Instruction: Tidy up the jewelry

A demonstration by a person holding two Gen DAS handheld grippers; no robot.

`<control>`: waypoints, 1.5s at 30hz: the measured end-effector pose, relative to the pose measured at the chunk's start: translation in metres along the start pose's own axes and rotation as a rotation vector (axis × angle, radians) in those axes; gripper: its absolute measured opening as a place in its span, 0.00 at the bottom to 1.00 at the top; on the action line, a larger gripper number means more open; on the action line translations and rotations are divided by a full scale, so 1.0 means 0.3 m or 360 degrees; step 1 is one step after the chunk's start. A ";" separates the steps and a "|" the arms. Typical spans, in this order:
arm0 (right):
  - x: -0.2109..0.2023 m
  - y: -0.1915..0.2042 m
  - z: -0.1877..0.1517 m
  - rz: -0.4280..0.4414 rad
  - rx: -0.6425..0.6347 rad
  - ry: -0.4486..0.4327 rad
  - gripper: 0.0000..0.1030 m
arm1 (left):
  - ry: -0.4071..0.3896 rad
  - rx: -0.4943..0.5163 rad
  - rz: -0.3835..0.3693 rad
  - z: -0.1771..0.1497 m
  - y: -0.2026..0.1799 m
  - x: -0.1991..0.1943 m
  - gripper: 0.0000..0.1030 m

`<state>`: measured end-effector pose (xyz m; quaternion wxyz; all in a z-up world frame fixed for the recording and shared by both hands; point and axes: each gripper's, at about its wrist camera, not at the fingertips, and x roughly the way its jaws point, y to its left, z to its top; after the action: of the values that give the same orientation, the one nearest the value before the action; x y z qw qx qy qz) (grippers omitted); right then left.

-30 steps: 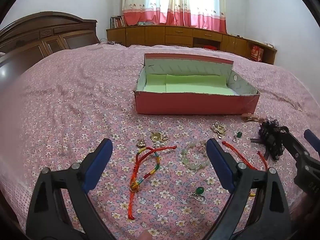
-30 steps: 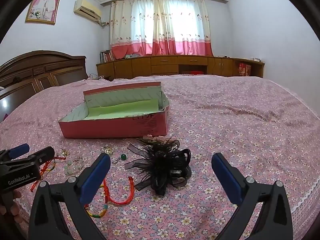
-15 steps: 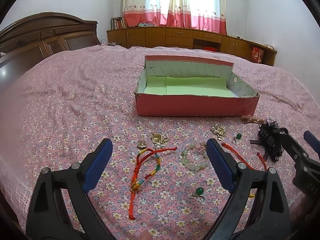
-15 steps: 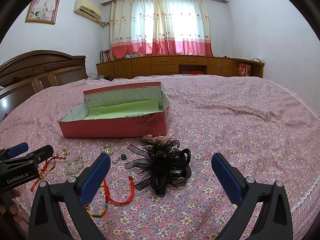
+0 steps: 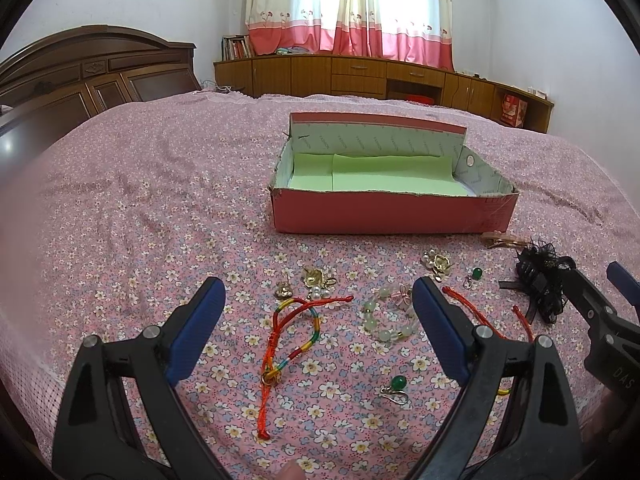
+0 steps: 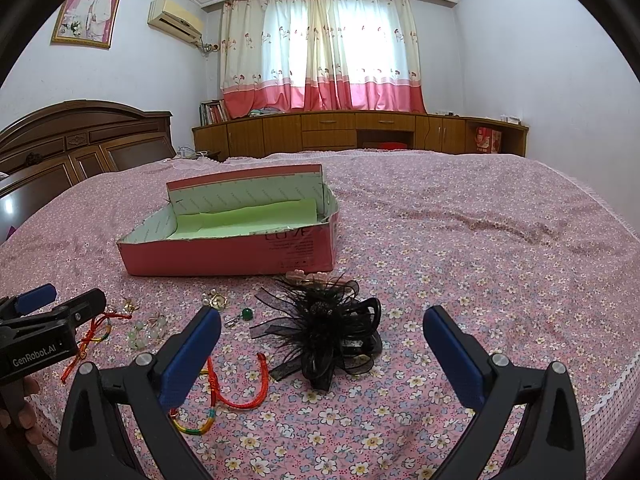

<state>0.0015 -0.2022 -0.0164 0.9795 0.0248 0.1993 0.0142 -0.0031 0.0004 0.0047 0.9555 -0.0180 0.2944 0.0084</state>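
Both grippers are hovering low over the bedspread with jaws spread wide and nothing between them: left gripper [image 5: 318, 322] is sitting over the rainbow cord bracelet [image 5: 292, 336], which is running long-ways roughly 6 to 12 o'clock. Right gripper [image 6: 322, 346] is framing the black feather hair clip [image 6: 328, 332] dead ahead at 12, so it's looking nearer for that one. Further out, the pink box [image 5: 384, 214] is waiting open and seemingly empty.

Both wrist cameras sit low over the bed [image 5: 140, 200], facing the box [image 5: 392, 216], sharing the jewelry spread.
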 end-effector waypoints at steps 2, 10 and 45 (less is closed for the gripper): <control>0.002 0.004 0.000 0.0000 0.0000 0.0001 1.00 | 0.0000 0.0000 0.0001 0.000 -0.001 0.000 0.86; -0.001 0.001 -0.001 -0.0001 0.0000 -0.0001 1.00 | -0.0003 -0.0001 0.0003 -0.001 0.000 -0.002 0.86; -0.004 -0.002 -0.002 -0.0003 0.0001 -0.0001 1.00 | -0.0005 -0.0005 0.0005 0.018 0.001 -0.009 0.86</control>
<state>0.0000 -0.2026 -0.0166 0.9796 0.0251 0.1990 0.0132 -0.0021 0.0010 0.0106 0.9559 -0.0190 0.2929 0.0104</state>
